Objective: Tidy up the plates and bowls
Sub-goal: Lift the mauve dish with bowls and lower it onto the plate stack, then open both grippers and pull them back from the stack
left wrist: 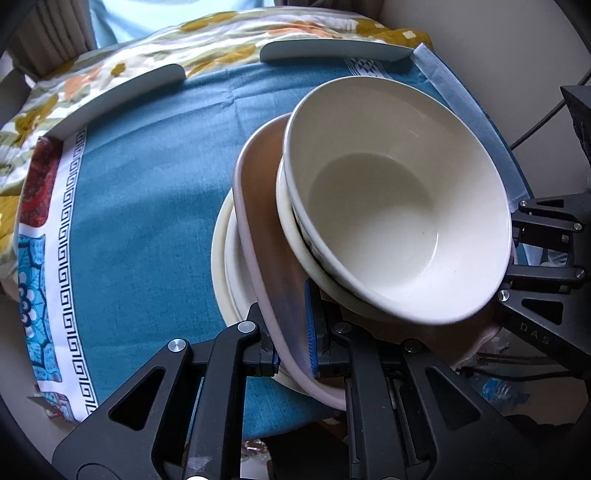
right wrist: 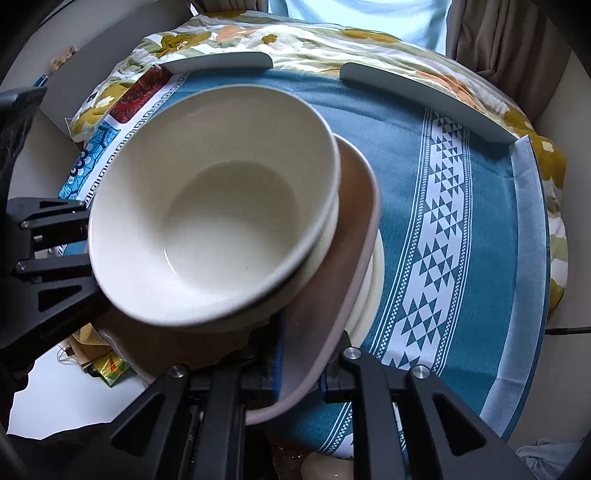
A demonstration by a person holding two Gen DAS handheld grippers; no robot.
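A stack of dishes is held above the teal cloth. A cream bowl (left wrist: 391, 206) sits nested in a second cream bowl (left wrist: 295, 236) on a brown plate with a pale pink rim (left wrist: 258, 206). Cream plates (left wrist: 225, 258) lie under it. My left gripper (left wrist: 295, 354) is shut on the near rim of the brown plate. My right gripper (right wrist: 299, 369) is shut on the opposite rim of the same plate (right wrist: 354, 229). The top bowl (right wrist: 214, 221) shows in the right wrist view too. The stack tilts slightly.
A teal patterned cloth (left wrist: 147, 206) covers the table, over a floral cloth (left wrist: 229, 33). Two grey curved rails (left wrist: 332, 50) stand at the far edge. The right gripper's body (left wrist: 546, 258) shows at the left view's right side. Clutter (right wrist: 103, 365) lies on the floor.
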